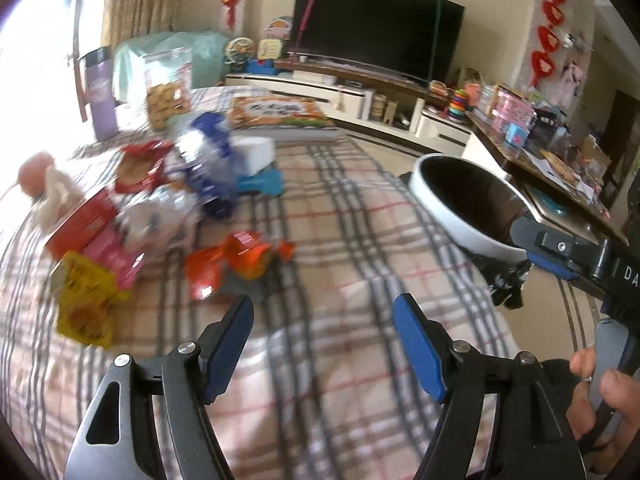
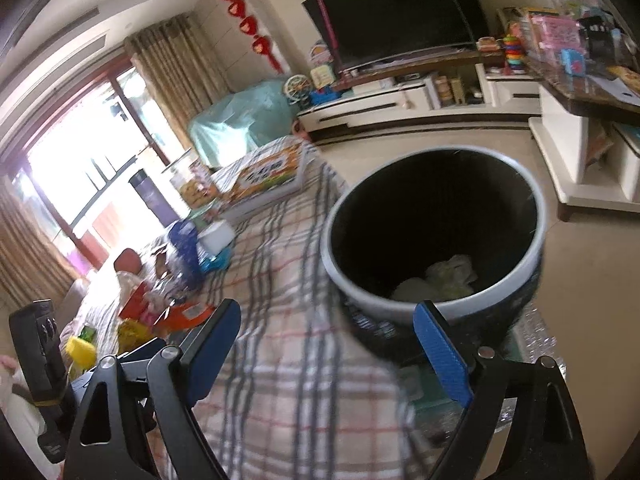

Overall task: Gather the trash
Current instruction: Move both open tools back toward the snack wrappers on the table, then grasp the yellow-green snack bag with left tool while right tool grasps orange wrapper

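Nearest, the left gripper [image 1: 322, 344] spreads its jaws over bare plaid cloth [image 1: 340, 220] and holds nothing. The right gripper [image 2: 346, 344] also stands open and empty, at the near rim of one black bin [image 2: 434, 216] that holds some pale crumpled trash [image 2: 444, 280]. One heap of wrappers [image 1: 132, 216] lies far left on the cloth, blurred, so its pieces cannot be counted. An orange wrapper [image 1: 236, 260] lies apart, nearer. The cloth between heap and bin is open. A hand [image 1: 600, 404] is cut off at right.

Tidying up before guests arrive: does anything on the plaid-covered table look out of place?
Yes. Crumpled orange snack wrappers and a yellow packet lie strewn across the plaid cloth, outside the black white-rimmed bin.
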`<action>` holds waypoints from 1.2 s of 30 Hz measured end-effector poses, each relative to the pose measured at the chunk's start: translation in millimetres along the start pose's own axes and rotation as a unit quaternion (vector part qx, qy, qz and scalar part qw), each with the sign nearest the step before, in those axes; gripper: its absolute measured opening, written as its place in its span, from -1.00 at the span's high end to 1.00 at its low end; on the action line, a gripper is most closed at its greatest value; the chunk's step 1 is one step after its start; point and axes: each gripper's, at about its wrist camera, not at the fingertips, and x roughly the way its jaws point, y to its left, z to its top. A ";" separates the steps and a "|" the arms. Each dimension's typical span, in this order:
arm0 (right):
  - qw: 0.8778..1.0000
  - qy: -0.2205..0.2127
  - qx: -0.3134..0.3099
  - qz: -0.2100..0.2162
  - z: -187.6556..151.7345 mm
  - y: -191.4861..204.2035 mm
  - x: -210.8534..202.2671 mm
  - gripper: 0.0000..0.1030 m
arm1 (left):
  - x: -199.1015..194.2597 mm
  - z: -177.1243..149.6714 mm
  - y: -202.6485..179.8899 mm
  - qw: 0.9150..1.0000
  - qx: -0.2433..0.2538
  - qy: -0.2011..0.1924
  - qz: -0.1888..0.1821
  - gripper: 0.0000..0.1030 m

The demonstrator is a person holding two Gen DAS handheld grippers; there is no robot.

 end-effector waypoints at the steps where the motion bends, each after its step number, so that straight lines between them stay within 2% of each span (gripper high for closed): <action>1: 1.000 0.004 -0.001 0.004 -2.2 4.5 2.0 -0.74 | -3.2 -1.0 2.6 1.000 -0.004 0.001 0.002 -0.40; 8: 0.999 0.030 -0.017 0.032 -19.6 39.0 16.4 -0.74 | -36.3 -17.6 34.9 0.998 -0.049 -0.001 0.026 -0.40; 24: 0.990 0.074 -0.090 0.082 -44.2 109.8 53.7 -0.75 | -75.7 -45.2 84.8 0.991 -0.118 0.005 0.066 -0.40; 30: 0.987 0.080 -0.107 0.092 -48.4 126.6 67.5 -0.75 | -80.5 -40.2 95.2 0.989 -0.129 0.001 0.071 -0.41; 36: 0.983 0.077 -0.137 0.092 -45.6 141.6 82.5 -0.75 | -66.9 -24.0 107.9 0.989 -0.127 -0.005 0.074 -0.42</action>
